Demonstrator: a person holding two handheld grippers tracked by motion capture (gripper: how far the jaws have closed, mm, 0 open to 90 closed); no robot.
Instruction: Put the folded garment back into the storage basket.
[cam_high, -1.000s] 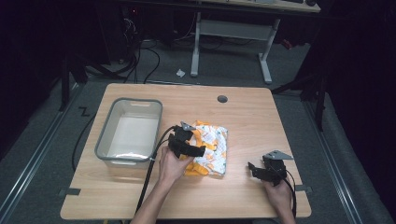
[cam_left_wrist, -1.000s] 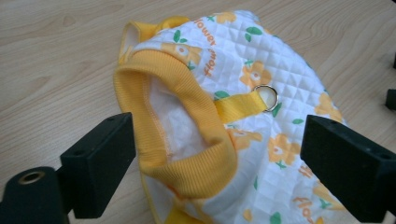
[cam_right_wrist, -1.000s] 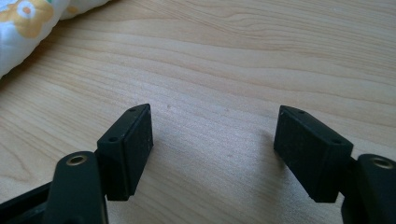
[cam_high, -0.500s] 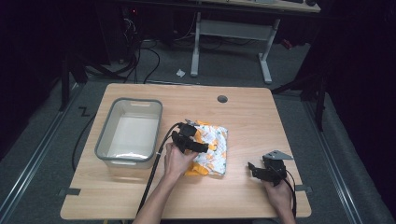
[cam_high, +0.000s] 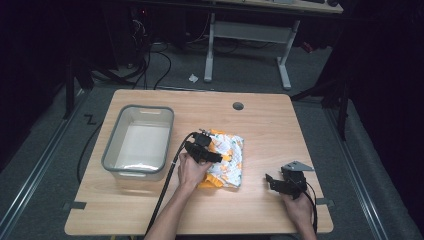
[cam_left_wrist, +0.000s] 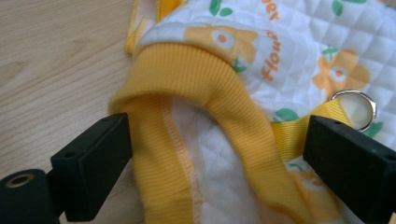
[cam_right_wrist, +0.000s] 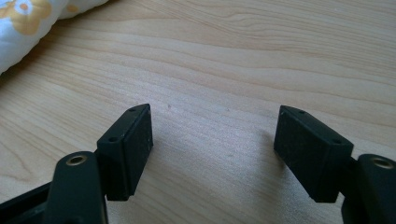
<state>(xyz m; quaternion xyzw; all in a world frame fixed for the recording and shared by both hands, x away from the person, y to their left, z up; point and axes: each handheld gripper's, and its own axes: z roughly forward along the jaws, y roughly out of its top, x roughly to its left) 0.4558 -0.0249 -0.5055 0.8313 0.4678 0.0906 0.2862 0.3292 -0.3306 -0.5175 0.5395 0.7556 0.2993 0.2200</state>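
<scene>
A folded white quilted garment with orange flowers and yellow ribbed trim lies in the middle of the wooden table. My left gripper rests over its left part, jaws wide open. In the left gripper view the yellow ribbed cuff sits between the two jaws, with a metal ring on a yellow strap near the right jaw. My right gripper stands open over bare wood at the front right, a corner of the garment off to its upper left.
A clear plastic bin stands on the table's left half, just left of my left hand. A round cable hole sits near the far edge. Cables trail from both grippers toward the front edge. A desk frame stands behind.
My left gripper has slid forward and slightly right over the garment. The right gripper has stayed in place.
</scene>
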